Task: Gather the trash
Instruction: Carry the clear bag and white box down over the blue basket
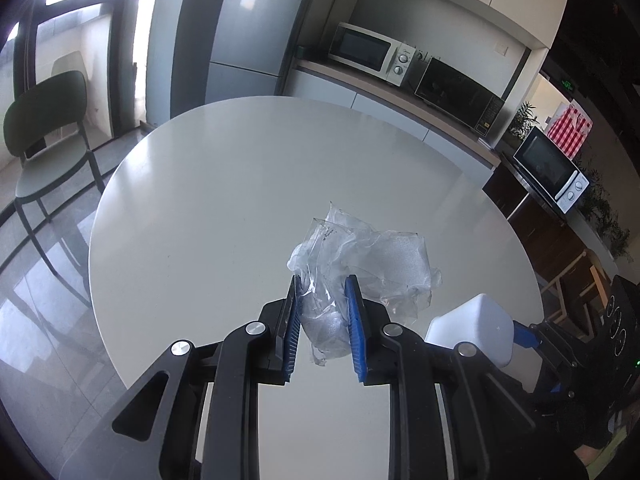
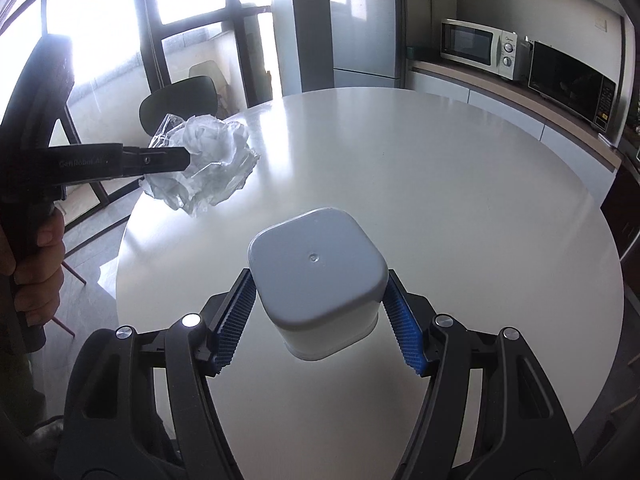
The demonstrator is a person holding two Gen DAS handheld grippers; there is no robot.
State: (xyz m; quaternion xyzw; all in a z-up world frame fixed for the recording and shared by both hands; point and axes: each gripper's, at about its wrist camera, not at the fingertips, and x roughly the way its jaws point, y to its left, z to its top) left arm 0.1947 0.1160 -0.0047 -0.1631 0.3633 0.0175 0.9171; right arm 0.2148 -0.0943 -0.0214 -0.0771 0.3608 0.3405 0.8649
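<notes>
A crumpled clear plastic wrapper (image 1: 360, 264) is pinched between the blue pads of my left gripper (image 1: 323, 286), held above the round white table (image 1: 224, 184). In the right wrist view the same wrapper (image 2: 204, 160) hangs at the left from the left gripper's black finger (image 2: 156, 162). My right gripper (image 2: 318, 280) is shut on a white square plastic container (image 2: 316, 276), bottom facing the camera, lifted over the table (image 2: 460, 184). That container (image 1: 472, 328) shows at the lower right of the left wrist view.
A dark green chair (image 1: 48, 128) stands left of the table by tall windows. A counter with a white microwave (image 1: 372, 52) and a black oven (image 1: 460, 96) runs behind; a fridge (image 1: 256, 28) is at the back. A hand (image 2: 38, 272) grips the left tool.
</notes>
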